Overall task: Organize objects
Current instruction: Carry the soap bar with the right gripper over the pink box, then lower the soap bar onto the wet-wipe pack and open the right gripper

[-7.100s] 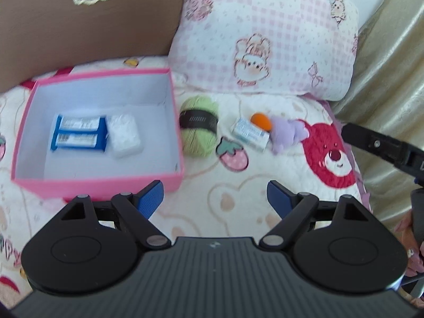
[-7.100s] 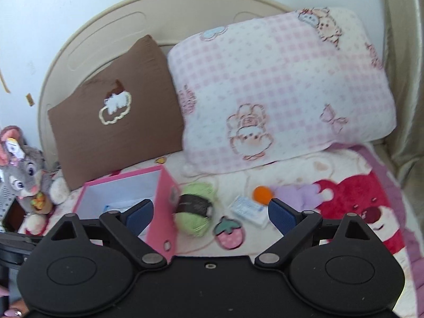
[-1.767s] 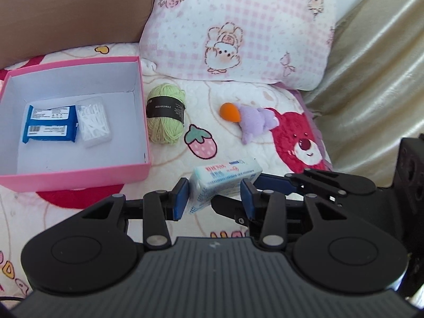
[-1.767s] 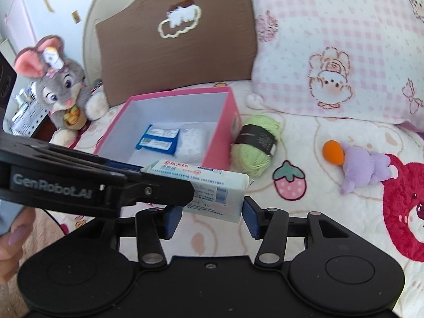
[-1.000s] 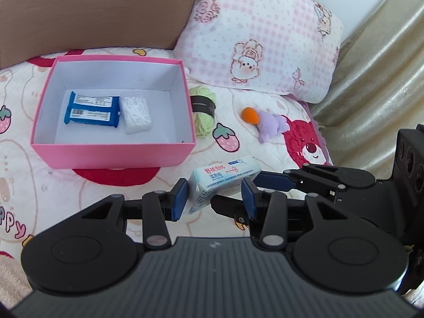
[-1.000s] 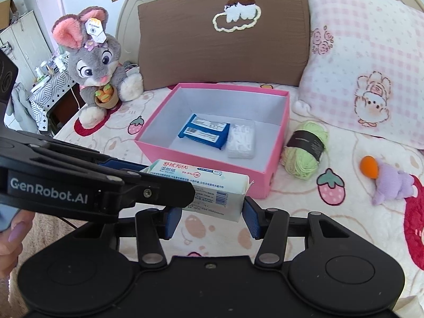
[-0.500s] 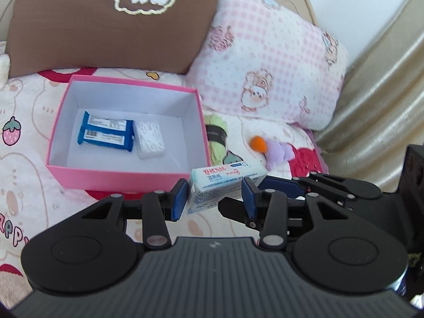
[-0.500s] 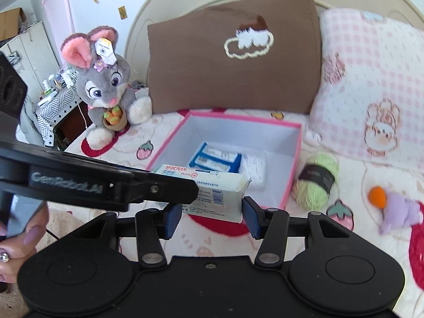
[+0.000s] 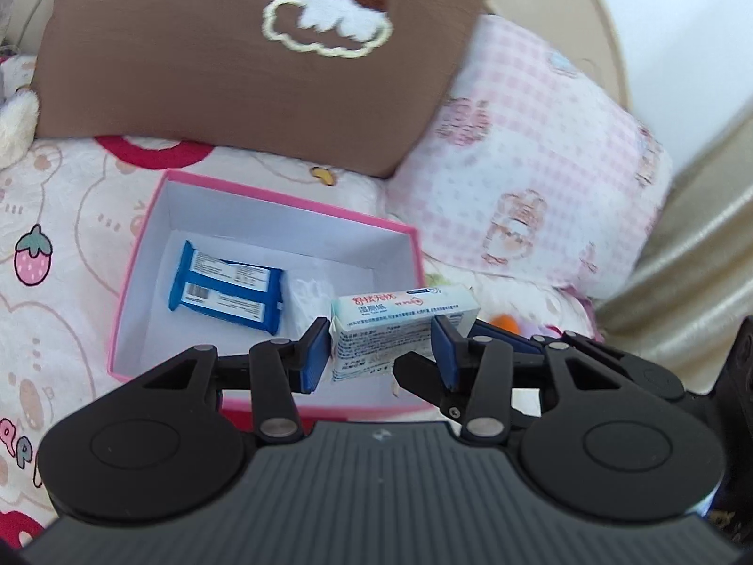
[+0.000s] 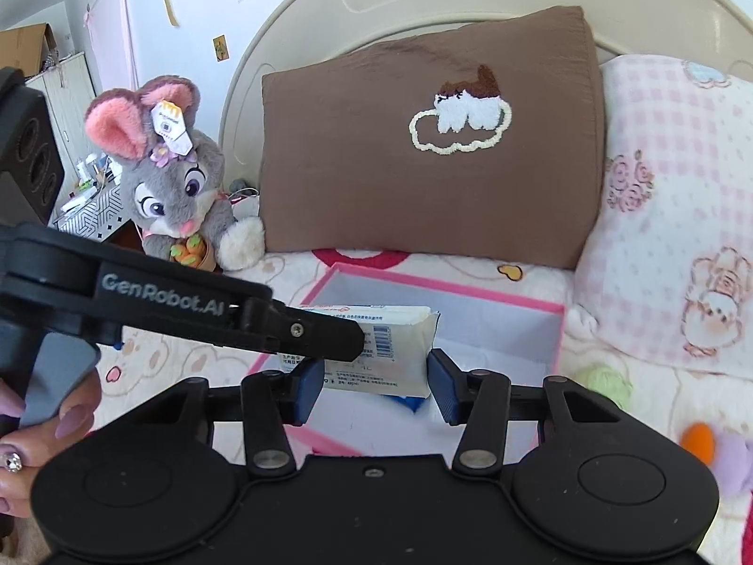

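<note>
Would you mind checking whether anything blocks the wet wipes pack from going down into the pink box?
Nothing visible does. The wet wipes pack hangs over the open pink box. The blue packet and white packet lie on its floor, with bare floor nearer the front wall.

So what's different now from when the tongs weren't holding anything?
The wipes pack left the bedspread beside the green yarn. Both tongs, left tongs and right tongs, took hold of it and carried it over the pink box. The blue packets in the box, yarn and purple toy stayed put.
</note>
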